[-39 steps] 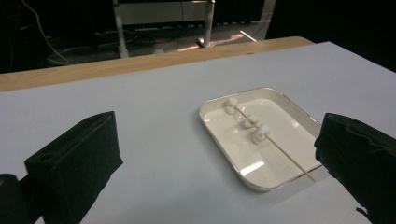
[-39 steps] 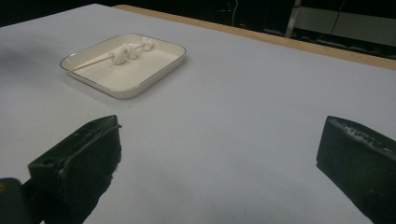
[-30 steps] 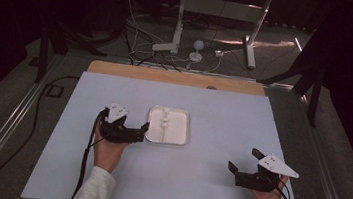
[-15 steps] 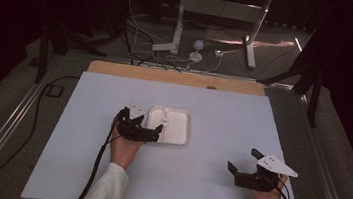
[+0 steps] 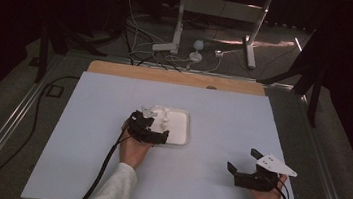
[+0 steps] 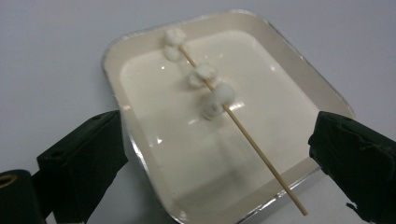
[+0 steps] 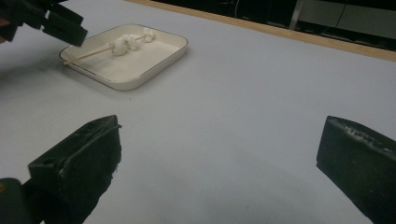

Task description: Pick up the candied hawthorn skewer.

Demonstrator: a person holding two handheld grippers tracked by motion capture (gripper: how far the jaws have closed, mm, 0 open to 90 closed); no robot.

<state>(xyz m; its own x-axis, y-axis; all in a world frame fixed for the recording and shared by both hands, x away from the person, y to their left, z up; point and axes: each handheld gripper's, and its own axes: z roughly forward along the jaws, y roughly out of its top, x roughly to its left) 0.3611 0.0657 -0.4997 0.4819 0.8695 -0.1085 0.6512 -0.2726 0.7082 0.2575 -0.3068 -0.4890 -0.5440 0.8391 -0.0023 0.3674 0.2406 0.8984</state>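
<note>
A cream tray (image 6: 154, 154) with a foil rim lies mid-table. In it rests a wooden skewer (image 6: 261, 154) threaded with several white marshmallow lumps (image 6: 215, 95). The blunt end of the skewer pokes out over the tray's near rim. My left gripper (image 6: 219, 140) is open, its jaws spread wide on either side of the tray and skewer, with nothing held. From above, the left gripper (image 5: 157, 128) sits at the left edge of the tray (image 5: 183, 114). My right gripper (image 5: 242, 160) stands open and empty over bare table at the front right, well away from the tray (image 7: 154, 65).
The table has a pale blue-grey top (image 5: 223, 115) with a wooden strip (image 5: 177, 77) along its far edge. Cables and white stand legs (image 5: 175, 44) lie on the floor beyond. Metal rails (image 5: 5, 125) run along the sides. In the right gripper view the left gripper (image 7: 51, 21) shows at top left.
My left gripper has moved right across the table, from well left of the tray to its left edge over the skewer. The right gripper has stayed put.
</note>
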